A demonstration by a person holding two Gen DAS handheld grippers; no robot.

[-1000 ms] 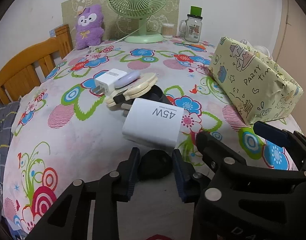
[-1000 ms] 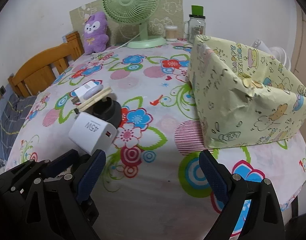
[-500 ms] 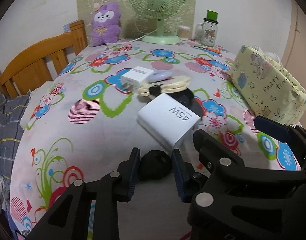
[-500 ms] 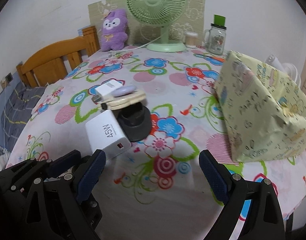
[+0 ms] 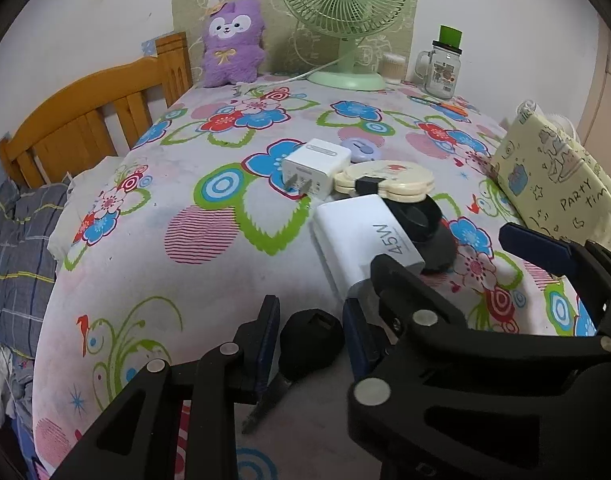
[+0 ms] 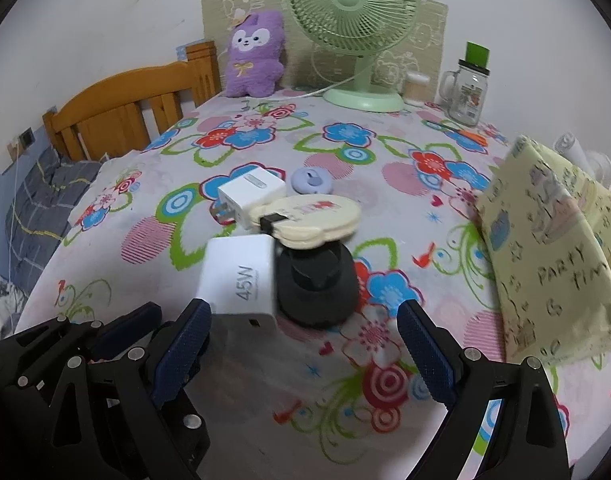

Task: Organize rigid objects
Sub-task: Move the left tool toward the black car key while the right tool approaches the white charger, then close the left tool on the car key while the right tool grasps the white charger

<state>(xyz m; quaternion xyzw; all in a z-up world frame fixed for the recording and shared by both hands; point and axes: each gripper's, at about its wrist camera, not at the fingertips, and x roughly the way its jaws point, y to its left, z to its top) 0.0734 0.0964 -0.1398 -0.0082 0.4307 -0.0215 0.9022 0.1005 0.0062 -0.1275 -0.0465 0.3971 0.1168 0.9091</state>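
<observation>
A: What's nearest?
B: The left hand-held gripper is clamped on a black plug, just above the flowered worktop. The right hand-held gripper has its fingers wide apart, holding nothing.
A: And beyond?
B: A 45W charger touches a black puck under a cream case. Behind sit a small white charger and lilac disc; the wrapped box is right, the fan far.
</observation>
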